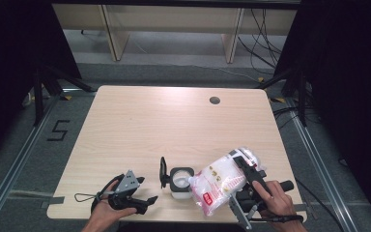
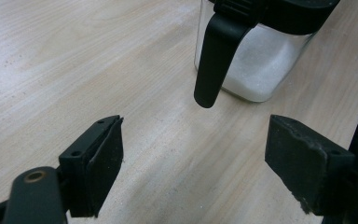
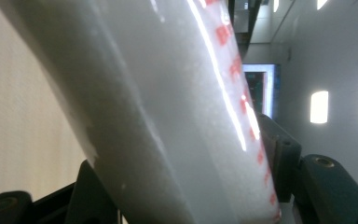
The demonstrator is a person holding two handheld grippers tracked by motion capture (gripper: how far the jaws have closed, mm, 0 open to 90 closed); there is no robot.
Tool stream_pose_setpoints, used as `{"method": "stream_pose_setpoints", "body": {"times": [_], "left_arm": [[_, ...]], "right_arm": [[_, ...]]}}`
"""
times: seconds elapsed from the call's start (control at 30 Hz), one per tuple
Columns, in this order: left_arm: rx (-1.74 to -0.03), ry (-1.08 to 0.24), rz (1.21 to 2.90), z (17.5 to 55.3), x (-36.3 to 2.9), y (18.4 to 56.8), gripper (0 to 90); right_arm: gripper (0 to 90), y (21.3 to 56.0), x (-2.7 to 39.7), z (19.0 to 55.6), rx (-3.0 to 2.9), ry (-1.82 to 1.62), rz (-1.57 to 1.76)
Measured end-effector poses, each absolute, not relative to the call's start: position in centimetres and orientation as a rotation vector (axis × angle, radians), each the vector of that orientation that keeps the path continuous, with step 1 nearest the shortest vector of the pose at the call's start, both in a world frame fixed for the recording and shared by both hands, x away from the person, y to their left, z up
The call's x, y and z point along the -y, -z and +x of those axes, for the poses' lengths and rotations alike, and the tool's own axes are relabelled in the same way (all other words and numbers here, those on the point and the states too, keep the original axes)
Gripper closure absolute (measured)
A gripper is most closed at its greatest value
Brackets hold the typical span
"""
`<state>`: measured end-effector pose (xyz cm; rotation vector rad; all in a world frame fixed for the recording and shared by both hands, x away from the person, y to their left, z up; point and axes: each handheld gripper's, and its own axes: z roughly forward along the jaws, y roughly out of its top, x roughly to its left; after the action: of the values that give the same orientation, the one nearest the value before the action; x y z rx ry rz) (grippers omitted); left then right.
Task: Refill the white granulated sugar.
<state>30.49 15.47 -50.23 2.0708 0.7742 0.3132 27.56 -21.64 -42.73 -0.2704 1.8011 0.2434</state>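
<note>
The white bag (image 1: 221, 184) with red print hangs tilted over the open jar (image 1: 180, 181) near the table's (image 1: 174, 121) front edge — the right gripper (image 1: 239, 186) clamps it between both jaws. The left gripper (image 1: 147, 200) rests beside the jar, jaws wide apart — holding nothing.

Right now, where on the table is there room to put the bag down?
The whole far half of the table, up to the round hole, is bare. The near edge is crowded: left gripper, jar and bag.
</note>
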Motion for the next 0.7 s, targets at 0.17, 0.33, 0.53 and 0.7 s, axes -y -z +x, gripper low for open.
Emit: {"method": "stream_pose_setpoints", "body": {"times": [0.17,0.33,0.53,0.7], "left_arm": [[-0.774,-0.311,2.071,30.5,-15.5,50.2,18.9],[-0.786,-0.303,2.066,30.5,-15.5,50.2,18.9],[-0.784,-0.302,2.067,30.5,-15.4,50.2,18.9],[-0.784,-0.300,2.068,30.5,-15.4,50.2,18.9]], "right_arm": [[46.2,43.6,21.8,27.7,-1.836,-0.298,-0.233],[46.4,43.9,22.1,28.2,-1.880,-0.346,-0.225],[46.6,44.5,22.9,28.6,-1.961,-0.511,-0.092],[46.8,44.7,23.3,29.2,-1.977,-0.540,-0.114]]}}
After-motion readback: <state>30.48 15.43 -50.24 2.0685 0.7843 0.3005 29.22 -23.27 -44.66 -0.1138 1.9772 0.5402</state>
